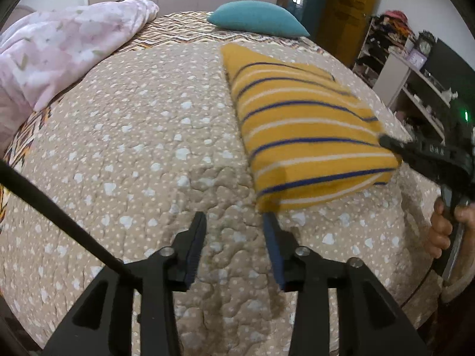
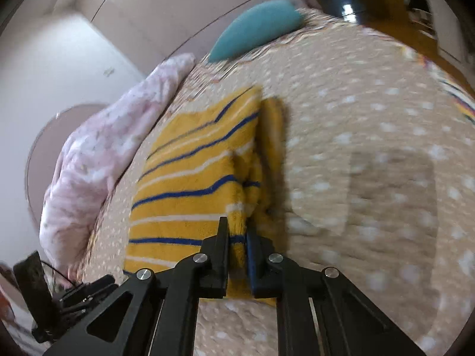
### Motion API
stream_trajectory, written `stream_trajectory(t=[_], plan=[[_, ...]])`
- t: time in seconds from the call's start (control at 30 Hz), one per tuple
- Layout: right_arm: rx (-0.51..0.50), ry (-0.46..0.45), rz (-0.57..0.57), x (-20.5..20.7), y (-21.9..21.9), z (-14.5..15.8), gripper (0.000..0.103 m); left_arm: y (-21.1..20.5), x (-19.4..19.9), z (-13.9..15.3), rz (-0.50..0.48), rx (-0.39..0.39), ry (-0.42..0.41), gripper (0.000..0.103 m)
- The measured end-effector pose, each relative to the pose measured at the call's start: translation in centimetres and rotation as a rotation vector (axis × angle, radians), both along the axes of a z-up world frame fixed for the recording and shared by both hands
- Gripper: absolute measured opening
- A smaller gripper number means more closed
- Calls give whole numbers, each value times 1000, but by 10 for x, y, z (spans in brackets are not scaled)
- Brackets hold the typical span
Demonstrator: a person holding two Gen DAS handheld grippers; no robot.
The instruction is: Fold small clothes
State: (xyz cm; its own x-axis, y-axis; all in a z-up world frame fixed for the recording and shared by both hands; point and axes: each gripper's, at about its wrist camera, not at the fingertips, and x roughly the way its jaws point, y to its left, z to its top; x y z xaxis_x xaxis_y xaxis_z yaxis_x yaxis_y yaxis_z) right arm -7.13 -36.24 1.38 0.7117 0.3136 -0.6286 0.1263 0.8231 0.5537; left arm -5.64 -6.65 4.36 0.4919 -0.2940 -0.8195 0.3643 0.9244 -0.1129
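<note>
— Where's the garment?
— The folded mustard-yellow knit with blue and white stripes (image 1: 308, 130) lies on my beige speckled quilted bed (image 1: 142, 154).
— Claws?
— My right claw (image 2: 237, 231) pinches its edge; my left claw (image 1: 234, 222) gapes empty beside its corner.

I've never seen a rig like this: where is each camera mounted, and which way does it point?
Left wrist: sits behind the left claw, open over the quilt; the right hand shows.
Right wrist: sits behind the right claw, pinching the striped yellow garment.
Both show the garment, teal pillow and pink blanket.
</note>
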Motion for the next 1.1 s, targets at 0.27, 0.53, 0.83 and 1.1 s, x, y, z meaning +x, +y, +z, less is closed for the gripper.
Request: stream_trajectory(t=[0.27,0.53,0.83,1.1], plan=[[-43,108,-69,-3,-11,-26,8,-5,12,-14,25,-33,65,44],[-17,21,-106,-15,-14,1,23,-5,10,-28,24,48,11,55],[42,-108,46,23,22,46,23,-10,9,-50,32,98,-71,72],[92,37,-8,75,16,-5,11,-4,10,-55,46,64,-88,82]])
